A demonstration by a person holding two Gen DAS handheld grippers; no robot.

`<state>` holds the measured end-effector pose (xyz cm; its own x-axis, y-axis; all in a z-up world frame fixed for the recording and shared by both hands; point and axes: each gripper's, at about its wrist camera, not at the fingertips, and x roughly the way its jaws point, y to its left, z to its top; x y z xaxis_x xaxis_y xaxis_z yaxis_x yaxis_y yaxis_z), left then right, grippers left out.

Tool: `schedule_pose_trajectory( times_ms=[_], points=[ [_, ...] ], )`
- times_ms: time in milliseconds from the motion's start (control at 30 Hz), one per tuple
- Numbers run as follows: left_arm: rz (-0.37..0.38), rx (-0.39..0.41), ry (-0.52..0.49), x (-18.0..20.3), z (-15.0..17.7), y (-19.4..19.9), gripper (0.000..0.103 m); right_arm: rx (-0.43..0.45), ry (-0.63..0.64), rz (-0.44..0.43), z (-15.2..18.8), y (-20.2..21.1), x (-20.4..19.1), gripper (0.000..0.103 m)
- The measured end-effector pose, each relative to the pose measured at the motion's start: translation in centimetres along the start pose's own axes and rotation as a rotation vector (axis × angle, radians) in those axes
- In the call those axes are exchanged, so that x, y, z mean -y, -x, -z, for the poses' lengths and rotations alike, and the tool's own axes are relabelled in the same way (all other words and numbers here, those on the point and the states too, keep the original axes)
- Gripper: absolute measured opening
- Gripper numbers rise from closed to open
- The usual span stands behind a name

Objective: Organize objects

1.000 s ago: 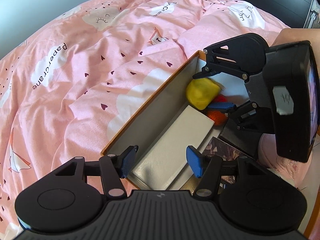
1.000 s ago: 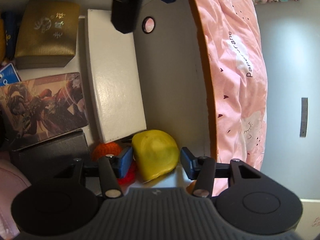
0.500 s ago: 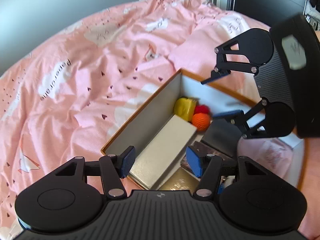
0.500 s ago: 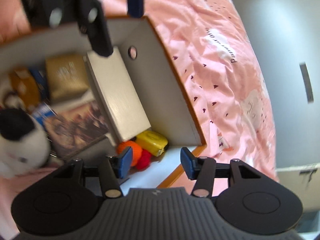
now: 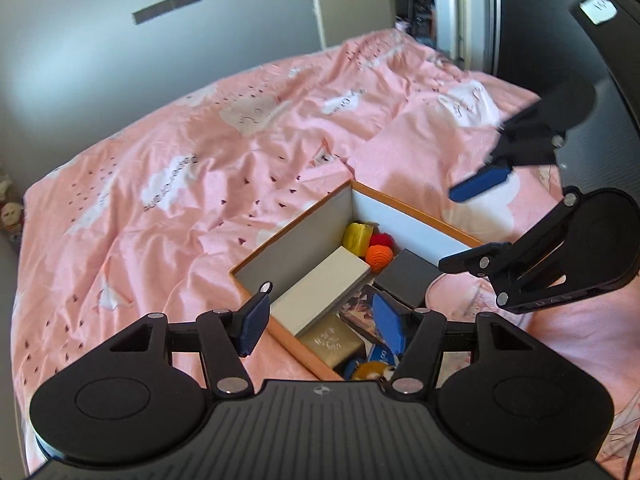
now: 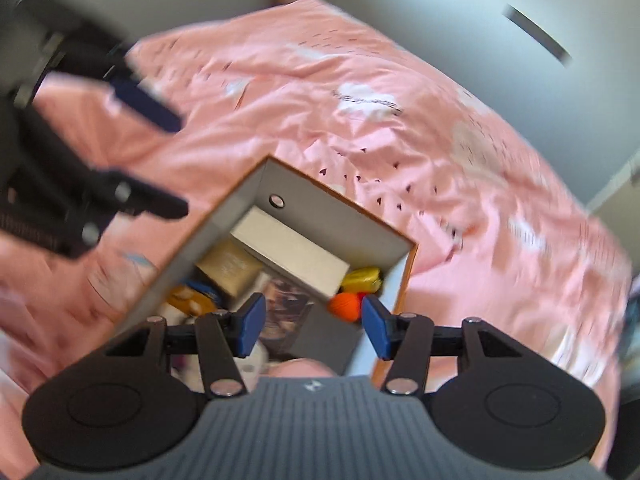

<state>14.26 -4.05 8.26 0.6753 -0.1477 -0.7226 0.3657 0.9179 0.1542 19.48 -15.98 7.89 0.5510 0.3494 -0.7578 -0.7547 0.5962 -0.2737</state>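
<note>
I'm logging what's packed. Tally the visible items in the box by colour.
Yellow: 1, toy
Red: 1, ball
Orange: 1, ball
White: 1, case
Black: 1, case
Gold: 1, case
Total: 6; the box's near end is hidden.

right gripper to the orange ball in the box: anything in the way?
Nothing visible. The right gripper is open and empty above the box; the orange ball lies uncovered in the corner beside the yellow toy and white box.

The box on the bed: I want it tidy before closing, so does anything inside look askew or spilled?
Nothing stands out. The white box, yellow toy, orange ball and dark box lie packed inside the orange-edged box.
</note>
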Motion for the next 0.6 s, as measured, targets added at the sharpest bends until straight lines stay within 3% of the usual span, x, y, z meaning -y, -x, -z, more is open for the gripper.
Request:
schedule_pose_trajectory(
  times_ms=[133, 333, 433, 600],
  points=[
    [-0.053, 0.031, 0.081, 0.5, 1.9, 2.2, 0.074, 0.093, -0.138, 0.025, 1.9, 2.6, -1.6, 0.058],
    [-0.180, 0.145, 0.295, 1.1, 6.4, 4.9, 0.083, 0.243, -0.361, 0.063, 5.5, 5.6, -4.1, 0.064],
    [-0.195, 0.181, 0.370, 1.4, 8.7, 5.5, 0.086, 0.287, -0.441, 0.090, 7.2, 6.3, -5.5, 0.065],
    [-0.199, 0.157, 0.434, 2.1, 11.1, 5.0, 0.087, 0.321, -0.471, 0.223, 10.0, 5.6, -8.8, 0.066]
  ],
)
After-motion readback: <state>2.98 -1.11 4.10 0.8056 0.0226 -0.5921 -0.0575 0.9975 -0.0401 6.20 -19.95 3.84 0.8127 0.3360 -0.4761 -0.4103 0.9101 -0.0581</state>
